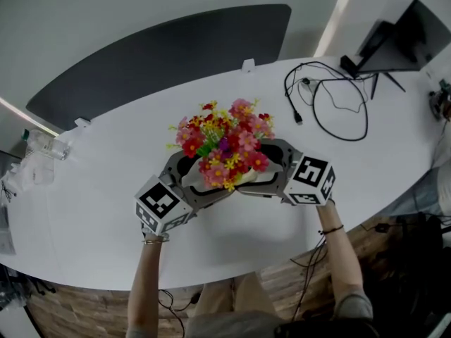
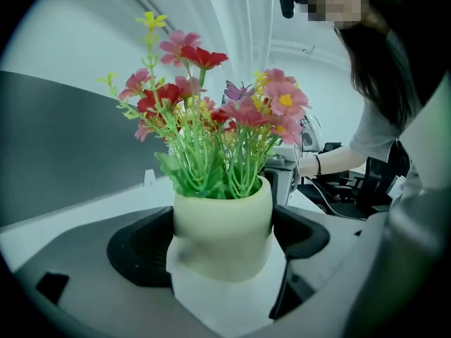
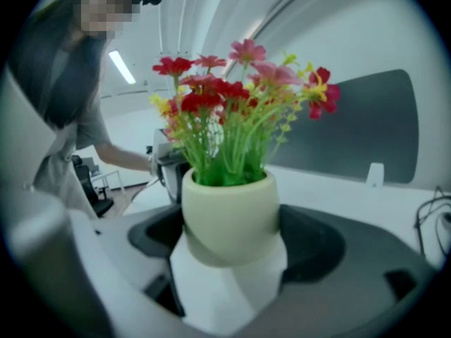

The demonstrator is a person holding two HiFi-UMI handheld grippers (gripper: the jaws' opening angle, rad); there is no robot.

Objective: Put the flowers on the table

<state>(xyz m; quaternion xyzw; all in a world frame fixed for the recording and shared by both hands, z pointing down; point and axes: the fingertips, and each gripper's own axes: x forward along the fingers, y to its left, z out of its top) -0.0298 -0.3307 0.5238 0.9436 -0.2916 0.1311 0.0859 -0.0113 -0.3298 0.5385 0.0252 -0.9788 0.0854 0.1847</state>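
Flowers (image 1: 225,150) between left gripper (image 2: 223,239), right gripper (image 3: 232,239)

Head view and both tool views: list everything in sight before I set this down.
flowers: one bunch, red, pink and yellow, in the pot
pot: one, cream, between both tools
table: one, white, oval
cable: one, black, looped at the table's far right
monitor: one, dark, far right corner
panel: one, dark grey, behind the table
clips: two, white, table's far edge
bottle: one, clear, table's left end
left tool: one, grey, jaws closed on the pot
right tool: one, grey, jaws closed on the pot's other side
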